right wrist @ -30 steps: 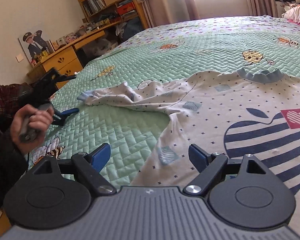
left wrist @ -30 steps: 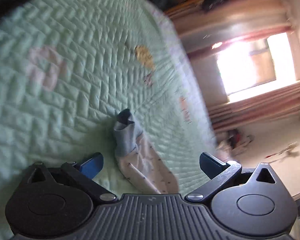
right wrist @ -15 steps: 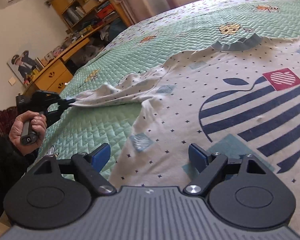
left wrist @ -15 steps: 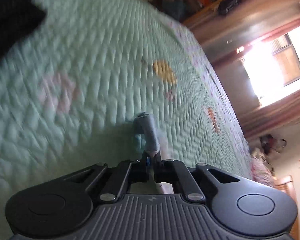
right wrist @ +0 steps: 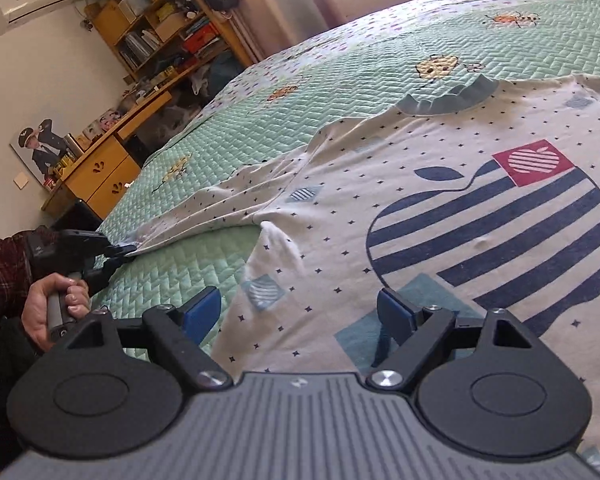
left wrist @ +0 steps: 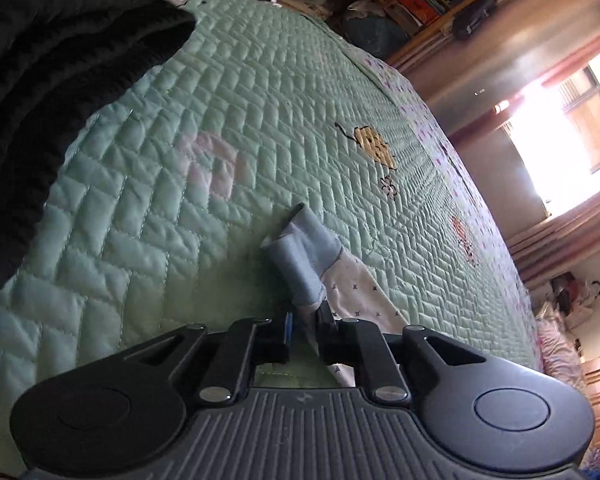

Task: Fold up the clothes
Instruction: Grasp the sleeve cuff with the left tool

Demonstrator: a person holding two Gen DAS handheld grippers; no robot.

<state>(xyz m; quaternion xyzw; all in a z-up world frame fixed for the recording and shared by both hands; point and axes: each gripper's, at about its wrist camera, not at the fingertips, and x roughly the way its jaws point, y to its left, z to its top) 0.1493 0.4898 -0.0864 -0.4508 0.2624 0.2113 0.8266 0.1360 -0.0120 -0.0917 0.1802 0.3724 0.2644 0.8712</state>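
White long-sleeved shirt [right wrist: 440, 216] with navy dots and a striped apple print, spread flat on a green quilted bedspread [right wrist: 332, 92]; blue ribbed collar [right wrist: 448, 98] toward the far side. Sleeve [right wrist: 220, 210] drawn out to the left across the quilt in a taut, creased line, ending at the left gripper [right wrist: 118, 250]. Left gripper [left wrist: 305, 328], seen from its own camera: jaws closed on the sleeve just behind the pale blue cuff [left wrist: 304, 256], cuff bunched and projecting forward past the fingertips, dotted white fabric trailing off to the right. Cuff apparently lifted slightly clear of the quilt, though hard to confirm from this angle. Left hand [right wrist: 54, 304] wrapped around the gripper handle, plaid cuff of the person's sleeve behind it. Right gripper [right wrist: 300, 308] held low over the lower part of the shirt front: jaws wide open, gripping nothing, blue pads either side of dotted fabric and a teal square patch [right wrist: 400, 320]. Background: wooden desk [right wrist: 100, 168] with drawers, bookshelf [right wrist: 168, 20] above, framed photo [right wrist: 42, 150] on the wall, curtained window beyond the bed.
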